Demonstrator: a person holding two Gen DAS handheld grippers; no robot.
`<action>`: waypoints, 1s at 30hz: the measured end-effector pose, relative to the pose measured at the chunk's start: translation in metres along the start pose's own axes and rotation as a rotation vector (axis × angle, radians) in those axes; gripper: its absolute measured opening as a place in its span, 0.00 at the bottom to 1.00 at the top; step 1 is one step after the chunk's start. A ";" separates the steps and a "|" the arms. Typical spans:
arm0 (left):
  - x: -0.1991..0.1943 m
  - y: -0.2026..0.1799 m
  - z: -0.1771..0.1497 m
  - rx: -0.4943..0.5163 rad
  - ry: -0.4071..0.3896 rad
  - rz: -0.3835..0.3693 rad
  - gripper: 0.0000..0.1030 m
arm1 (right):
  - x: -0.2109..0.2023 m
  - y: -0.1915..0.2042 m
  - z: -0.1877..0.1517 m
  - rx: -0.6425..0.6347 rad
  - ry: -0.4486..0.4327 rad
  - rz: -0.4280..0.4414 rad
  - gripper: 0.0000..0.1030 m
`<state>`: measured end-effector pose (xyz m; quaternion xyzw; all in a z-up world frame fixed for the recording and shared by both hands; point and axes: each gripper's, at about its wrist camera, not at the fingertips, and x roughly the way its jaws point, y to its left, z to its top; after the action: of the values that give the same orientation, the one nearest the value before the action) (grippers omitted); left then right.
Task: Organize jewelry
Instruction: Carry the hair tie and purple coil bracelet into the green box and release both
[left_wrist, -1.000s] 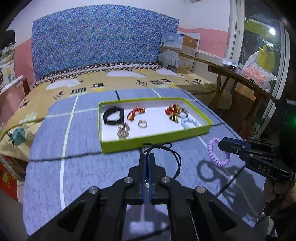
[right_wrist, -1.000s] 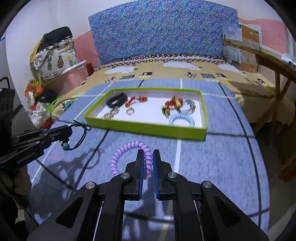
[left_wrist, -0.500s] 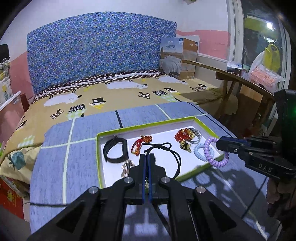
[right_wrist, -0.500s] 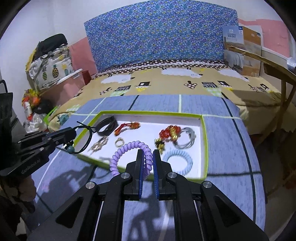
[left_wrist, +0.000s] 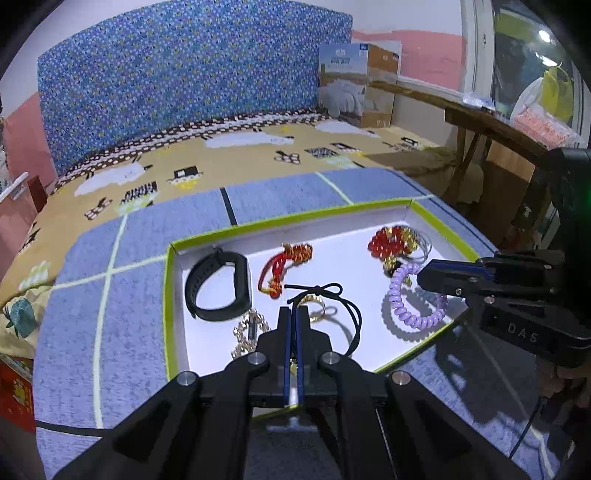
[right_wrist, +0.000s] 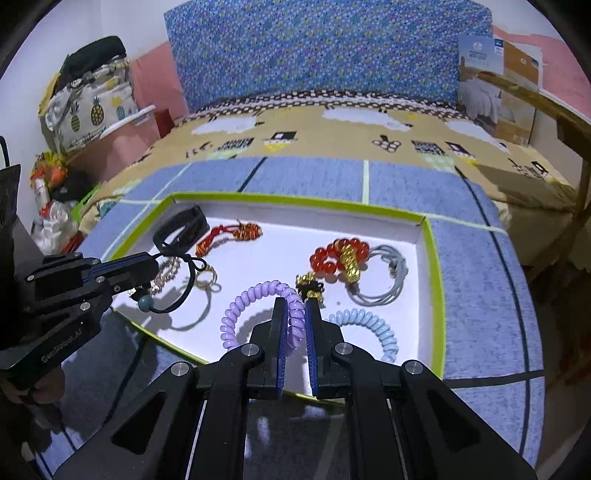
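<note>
The left gripper (left_wrist: 293, 314) has its fingers pressed tight on a black cord (left_wrist: 341, 301) – it hangs over the green tray (left_wrist: 168, 295). The right gripper (right_wrist: 295, 314) pinches a purple coil band (right_wrist: 251, 299) over the same tray, on the bed (right_wrist: 480, 258).

Bed (right_wrist: 476, 280) w/ blue blanket; green-rimmed tray (right_wrist: 430, 258) on it

free: white floor of tray (right_wrist: 428, 258) bare at middle | blocked: black band (right_wrist: 181, 229) far left; red beads (right_wrist: 338, 254) far right; blue coil (right_wrist: 373, 325) near right
</note>
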<state>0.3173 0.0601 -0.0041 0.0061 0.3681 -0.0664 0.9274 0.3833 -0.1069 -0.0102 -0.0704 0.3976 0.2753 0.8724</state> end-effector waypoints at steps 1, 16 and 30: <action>0.001 0.000 -0.001 0.002 0.007 -0.004 0.02 | 0.001 0.001 -0.001 -0.006 0.005 -0.001 0.09; 0.012 -0.004 -0.006 0.009 0.056 -0.019 0.03 | 0.014 0.001 -0.002 -0.030 0.067 -0.018 0.09; -0.008 0.005 -0.010 -0.042 0.003 -0.022 0.14 | -0.008 0.000 -0.010 0.000 0.012 0.004 0.15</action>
<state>0.3057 0.0661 -0.0061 -0.0176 0.3707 -0.0689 0.9260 0.3731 -0.1136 -0.0112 -0.0714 0.4030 0.2767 0.8694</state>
